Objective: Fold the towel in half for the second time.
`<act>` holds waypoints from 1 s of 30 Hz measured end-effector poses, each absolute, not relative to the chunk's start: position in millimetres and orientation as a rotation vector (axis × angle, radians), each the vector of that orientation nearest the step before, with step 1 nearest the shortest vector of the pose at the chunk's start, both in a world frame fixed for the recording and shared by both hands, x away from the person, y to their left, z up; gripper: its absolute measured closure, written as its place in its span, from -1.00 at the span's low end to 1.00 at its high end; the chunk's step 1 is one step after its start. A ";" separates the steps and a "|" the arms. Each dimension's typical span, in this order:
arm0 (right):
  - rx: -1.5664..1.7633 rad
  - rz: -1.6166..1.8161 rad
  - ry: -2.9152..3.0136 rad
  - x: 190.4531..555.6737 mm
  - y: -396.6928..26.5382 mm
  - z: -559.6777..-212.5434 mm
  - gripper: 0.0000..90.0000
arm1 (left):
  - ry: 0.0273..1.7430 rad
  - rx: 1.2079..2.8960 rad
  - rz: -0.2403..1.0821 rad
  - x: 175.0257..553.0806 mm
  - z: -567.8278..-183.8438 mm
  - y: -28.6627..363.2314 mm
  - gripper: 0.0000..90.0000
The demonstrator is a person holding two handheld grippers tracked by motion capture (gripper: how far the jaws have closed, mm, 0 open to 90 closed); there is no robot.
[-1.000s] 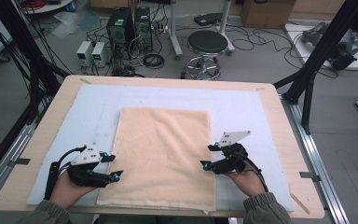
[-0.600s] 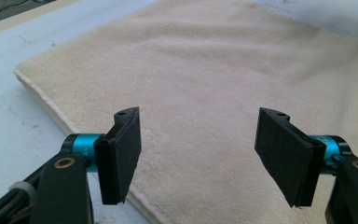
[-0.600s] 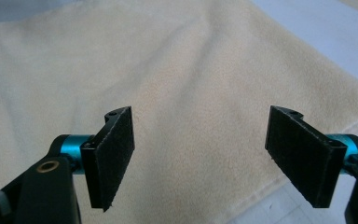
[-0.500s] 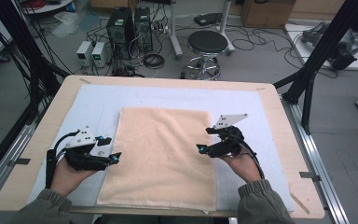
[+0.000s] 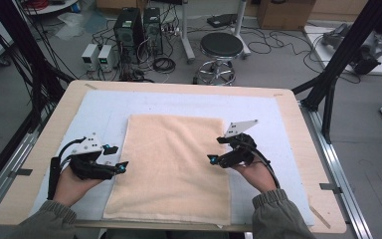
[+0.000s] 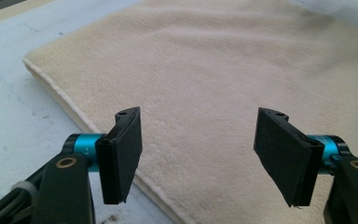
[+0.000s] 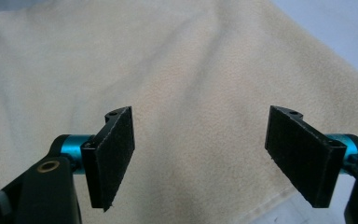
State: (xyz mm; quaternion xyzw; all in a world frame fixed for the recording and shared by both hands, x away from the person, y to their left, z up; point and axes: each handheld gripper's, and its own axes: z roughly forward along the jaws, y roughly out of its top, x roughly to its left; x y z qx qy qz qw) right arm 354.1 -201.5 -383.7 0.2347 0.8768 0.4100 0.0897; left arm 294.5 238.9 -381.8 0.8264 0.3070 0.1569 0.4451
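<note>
Wooden table (image 5: 45,144) under a pale blue mat (image 5: 104,107), cream towel (image 5: 174,164) lying flat at its middle, left gripper (image 5: 122,166) at the towel's left edge, right gripper (image 5: 213,159) over its right side, both spread wide with nothing between the pads, jaws just widened.

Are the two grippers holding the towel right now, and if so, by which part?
Nothing is held. The left gripper and right gripper are both open above the towel.
</note>
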 end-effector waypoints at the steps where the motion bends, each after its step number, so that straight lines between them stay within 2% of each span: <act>1: 0.696 1.223 2.606 356.1 -201.4 -381.7 -0.48 | 0.753 2.054 0.394 296.7 -379.8 239.4 -0.27; 8: 0.687 1.205 2.602 379.2 -199.7 -360.1 -0.48 | 0.773 2.040 0.435 320.6 -361.5 243.7 -0.25; 15: 0.730 1.154 2.567 415.2 -202.2 -345.5 -0.48 | 0.852 2.034 0.487 373.7 -347.9 243.7 -0.20; 25: 0.888 1.115 2.519 461.1 -216.4 -375.5 -0.46 | 0.996 1.969 0.480 434.3 -378.7 243.9 -0.08; 30: 0.948 1.067 2.506 473.3 -217.6 -393.6 -0.46 | 1.088 2.012 0.491 449.6 -401.9 243.5 -0.08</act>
